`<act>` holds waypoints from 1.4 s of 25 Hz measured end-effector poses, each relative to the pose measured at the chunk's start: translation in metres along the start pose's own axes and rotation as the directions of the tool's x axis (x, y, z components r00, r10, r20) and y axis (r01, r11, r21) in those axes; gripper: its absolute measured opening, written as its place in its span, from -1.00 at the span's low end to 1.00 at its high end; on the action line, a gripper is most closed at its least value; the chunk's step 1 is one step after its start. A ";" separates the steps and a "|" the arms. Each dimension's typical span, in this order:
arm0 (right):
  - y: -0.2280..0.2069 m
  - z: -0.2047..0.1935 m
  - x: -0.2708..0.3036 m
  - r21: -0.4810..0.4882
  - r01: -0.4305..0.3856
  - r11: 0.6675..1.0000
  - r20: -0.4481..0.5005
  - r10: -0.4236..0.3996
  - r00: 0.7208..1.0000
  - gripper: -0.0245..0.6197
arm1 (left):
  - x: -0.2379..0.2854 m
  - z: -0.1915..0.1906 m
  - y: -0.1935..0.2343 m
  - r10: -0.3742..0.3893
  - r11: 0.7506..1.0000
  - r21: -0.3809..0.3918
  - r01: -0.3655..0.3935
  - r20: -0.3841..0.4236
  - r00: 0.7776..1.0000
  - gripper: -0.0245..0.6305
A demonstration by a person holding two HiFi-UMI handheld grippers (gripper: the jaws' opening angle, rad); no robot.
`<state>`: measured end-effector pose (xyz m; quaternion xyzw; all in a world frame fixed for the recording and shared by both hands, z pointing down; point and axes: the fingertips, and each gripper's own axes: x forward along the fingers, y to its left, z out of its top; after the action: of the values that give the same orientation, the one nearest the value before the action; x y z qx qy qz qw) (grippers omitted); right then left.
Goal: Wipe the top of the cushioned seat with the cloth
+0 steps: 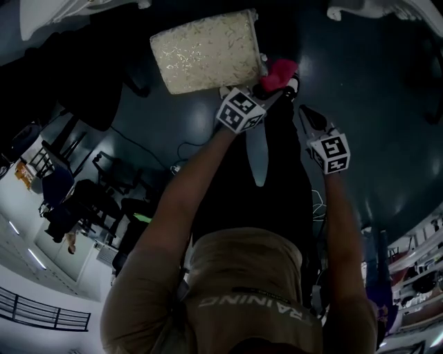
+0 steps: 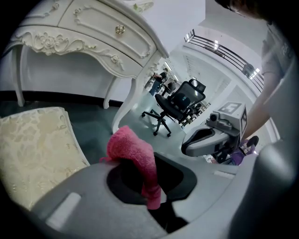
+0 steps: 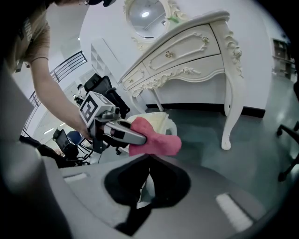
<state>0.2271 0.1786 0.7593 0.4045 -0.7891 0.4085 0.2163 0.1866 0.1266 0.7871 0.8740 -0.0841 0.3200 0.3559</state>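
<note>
Two grippers in sight: my left gripper is clamped on the pink cloth, just beside the cushioned seat. My right gripper is pressed together, empty. Contact with the seat is hard to make out.

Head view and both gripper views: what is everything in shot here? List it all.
cushioned seat: one, cream patterned, on the floor ahead of the person
cloth: one, pink, beside the seat's corner
dressing table: one, white carved, behind the seat
mirror: one, white-framed, above the table top
office chair: at least one, black, across the room
floor: dark teal
left gripper: grey, shut on the cloth
right gripper: grey, shut, empty
</note>
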 end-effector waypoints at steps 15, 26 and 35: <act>0.095 0.114 -0.050 -0.029 0.026 0.999 0.051 -0.025 0.998 -0.91 | -0.162 0.040 -0.069 0.030 0.999 0.023 -0.032 0.076 0.997 -0.80; 0.163 0.185 -0.091 -0.147 0.035 0.989 0.074 -0.024 0.997 -0.91 | -0.272 0.057 -0.116 0.092 0.994 0.041 -0.098 0.136 0.986 -0.80; 0.224 0.235 -0.126 -0.142 0.059 0.988 0.166 -0.035 0.985 -0.91 | -0.376 0.091 -0.151 0.163 0.985 -0.010 -0.171 0.349 0.923 -0.80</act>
<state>0.1145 0.1203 0.4352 0.4380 -0.8224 0.3095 0.1896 -0.0053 0.1449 0.4189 0.9100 -0.2167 0.1901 0.2979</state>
